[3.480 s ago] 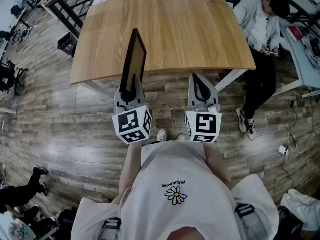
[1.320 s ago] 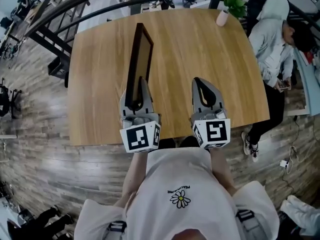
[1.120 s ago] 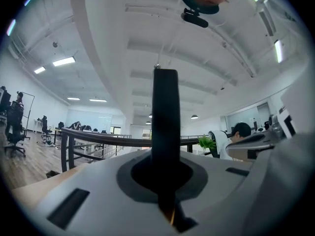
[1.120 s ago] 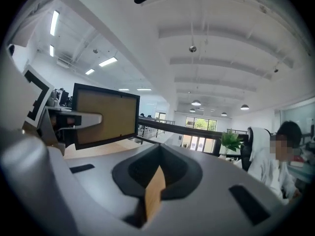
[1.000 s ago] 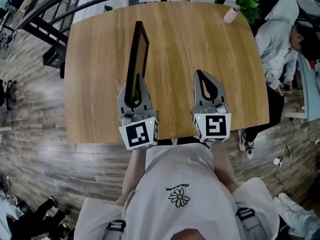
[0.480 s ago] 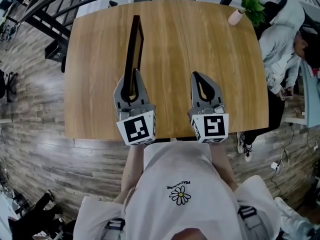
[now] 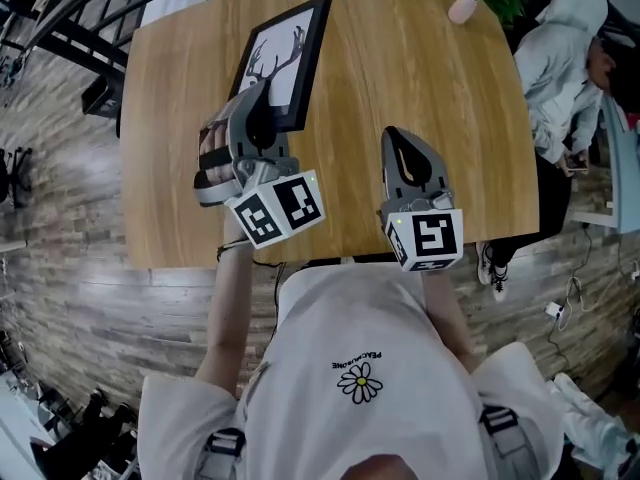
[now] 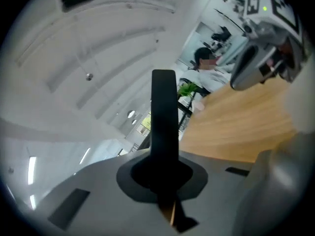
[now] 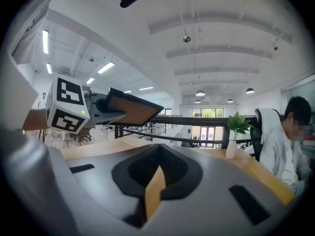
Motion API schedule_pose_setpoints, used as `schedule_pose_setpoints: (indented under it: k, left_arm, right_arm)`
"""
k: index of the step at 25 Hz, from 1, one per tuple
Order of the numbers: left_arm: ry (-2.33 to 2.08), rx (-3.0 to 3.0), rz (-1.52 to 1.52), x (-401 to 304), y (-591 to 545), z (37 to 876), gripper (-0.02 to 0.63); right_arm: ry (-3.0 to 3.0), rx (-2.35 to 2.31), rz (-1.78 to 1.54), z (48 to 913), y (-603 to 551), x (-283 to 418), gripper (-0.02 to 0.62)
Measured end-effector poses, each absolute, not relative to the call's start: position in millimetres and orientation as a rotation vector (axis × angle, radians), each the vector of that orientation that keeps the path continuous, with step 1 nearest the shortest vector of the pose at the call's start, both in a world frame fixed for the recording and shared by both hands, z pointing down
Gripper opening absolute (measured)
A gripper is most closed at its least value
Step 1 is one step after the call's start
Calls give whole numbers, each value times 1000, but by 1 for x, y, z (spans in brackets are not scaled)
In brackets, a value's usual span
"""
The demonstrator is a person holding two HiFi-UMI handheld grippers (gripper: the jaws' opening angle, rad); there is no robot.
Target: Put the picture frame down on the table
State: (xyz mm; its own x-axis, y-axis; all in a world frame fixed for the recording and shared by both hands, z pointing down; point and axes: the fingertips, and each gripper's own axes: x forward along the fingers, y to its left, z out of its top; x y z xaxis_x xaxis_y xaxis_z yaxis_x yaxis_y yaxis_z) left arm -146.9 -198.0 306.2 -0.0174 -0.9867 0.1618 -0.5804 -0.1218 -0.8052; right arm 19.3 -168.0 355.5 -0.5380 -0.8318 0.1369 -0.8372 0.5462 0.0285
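Left tool clamps tilted picture frame.

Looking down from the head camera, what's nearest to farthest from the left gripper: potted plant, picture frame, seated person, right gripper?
1. The picture frame, clamped in the left gripper itself.
2. The right gripper, alongside, above the table.
3. The potted plant, on the table's far right corner.
4. The seated person, beyond the table's right side.
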Motion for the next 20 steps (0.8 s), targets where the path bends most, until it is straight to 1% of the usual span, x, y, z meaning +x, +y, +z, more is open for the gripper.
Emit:
schedule_pose_setpoints:
  k: [3,10,16,20]
  left_arm:
    - [1447,-1731,-1213,-138,-211,336,26]
    - [1140,-1698,-1498,-109,-232,412,29]
    - [1027,-1703,-1638,-116,-230,456,26]
    - [974,-1719,-1669,-109,-230,475,28]
  right_arm:
    - [-2616,1446,58,359,-166,25,8]
    - [-2572,1422,98,374,-162,41,9]
    - [-2540,1416,123,377,-154,34,9]
    - [-2519,1408,134,385,-148,38,9]
